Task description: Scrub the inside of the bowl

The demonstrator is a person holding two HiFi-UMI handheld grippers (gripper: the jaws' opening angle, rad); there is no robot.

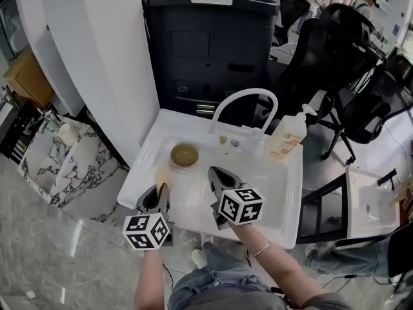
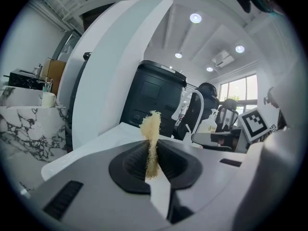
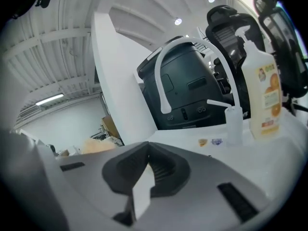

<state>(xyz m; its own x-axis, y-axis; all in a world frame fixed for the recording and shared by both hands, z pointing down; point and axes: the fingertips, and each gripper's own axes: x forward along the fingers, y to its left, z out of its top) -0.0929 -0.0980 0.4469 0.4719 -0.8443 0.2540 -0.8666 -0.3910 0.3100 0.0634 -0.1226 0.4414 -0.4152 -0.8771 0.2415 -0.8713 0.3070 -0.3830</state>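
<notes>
Office chairs (image 1: 381, 102) and a tall dark cabinet (image 1: 206, 44) stood behind a white sink (image 1: 293, 196), with a marble-patterned surface (image 1: 45, 160) off to the left on the grey floor. An arched white faucet (image 1: 240, 95) rose from the sink's back edge, and a soap bottle (image 1: 287, 134) with an orange label and a pump top stood at the back right corner, just beside the faucet's base.

The bowl (image 1: 184, 154), brownish and sitting upright with its opening up, lay in the basin toward the back left. Neither gripper touched it.

The left gripper (image 1: 162, 189) hovered over the front left of the basin, on the near side of the bowl. Its jaws were pressed together on a thin, pale yellow sponge (image 2: 151, 129), which stuck up past the jaw tips. In the head view the sponge (image 1: 162, 175) showed between the gripper and the bowl, near the bowl but apart from it.

The right gripper (image 1: 215, 173) was beside the left one, over the middle of the basin, right of the bowl and a little nearer the person. In the right gripper view its jaws (image 3: 148, 153) were pressed together with nothing between them, pointing toward the faucet and soap bottle.
</notes>
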